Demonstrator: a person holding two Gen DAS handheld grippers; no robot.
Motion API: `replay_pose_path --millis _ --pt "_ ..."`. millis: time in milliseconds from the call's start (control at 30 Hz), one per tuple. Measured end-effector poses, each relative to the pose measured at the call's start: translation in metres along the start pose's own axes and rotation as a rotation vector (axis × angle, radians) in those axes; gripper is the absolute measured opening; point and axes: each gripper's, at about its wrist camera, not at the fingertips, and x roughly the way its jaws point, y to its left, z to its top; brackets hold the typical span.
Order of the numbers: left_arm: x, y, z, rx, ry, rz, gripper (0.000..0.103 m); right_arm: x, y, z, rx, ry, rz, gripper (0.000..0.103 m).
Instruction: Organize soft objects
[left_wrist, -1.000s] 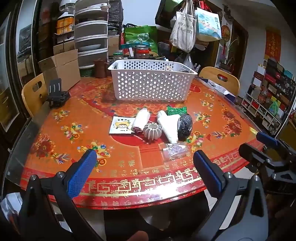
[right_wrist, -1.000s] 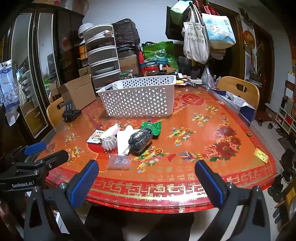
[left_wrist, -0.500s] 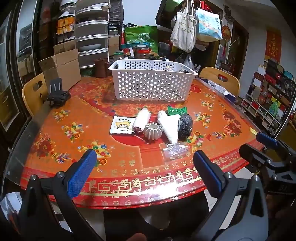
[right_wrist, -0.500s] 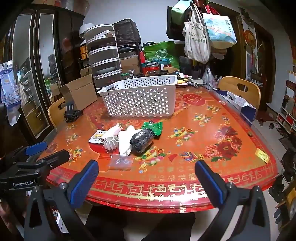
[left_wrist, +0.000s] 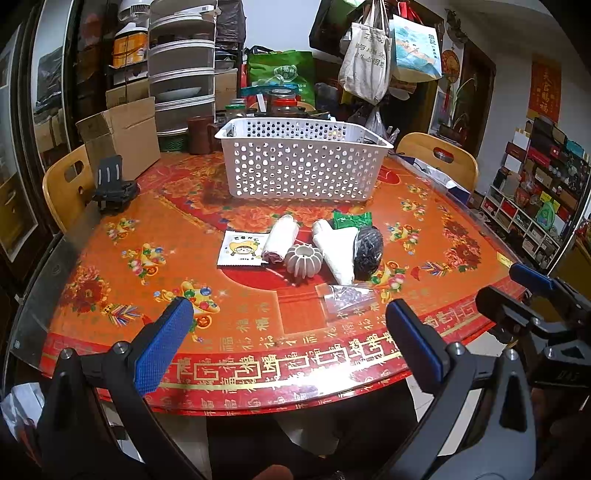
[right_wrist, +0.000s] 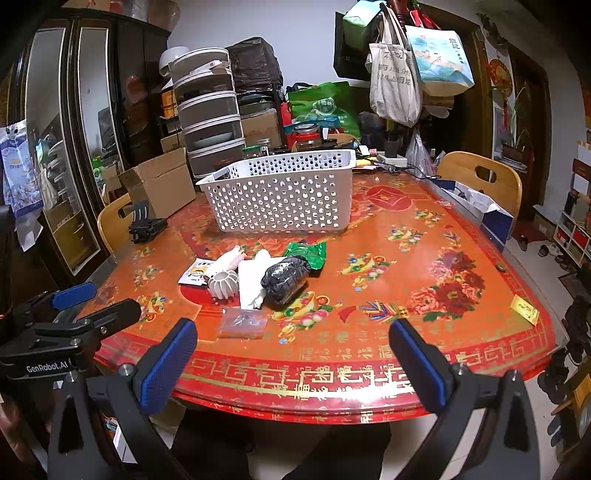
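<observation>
Beyond both spread, empty jaws, left gripper (left_wrist: 288, 334) and right gripper (right_wrist: 293, 349), soft items (left_wrist: 334, 249) lay clustered, untouched. White basket (left_wrist: 301, 166) stood farther off; sorting apparently not begun.

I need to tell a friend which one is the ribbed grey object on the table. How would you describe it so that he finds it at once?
Start at the white perforated basket on the red patterned table; a small cluster of things lies in front of it. In that cluster, the ribbed grey object sits between a white roll and a folded white cloth. It alone is round, pumpkin-shaped, with deep ridges and a hole on top.
</observation>
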Motion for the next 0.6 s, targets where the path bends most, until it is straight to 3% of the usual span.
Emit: replay_pose_path --millis 600 --pt "-0.0007 0.0001 0.0002 0.0 0.001 -0.001 0.103 0.0 0.0013 -0.0008 0.002 0.001 0.005 0.103"
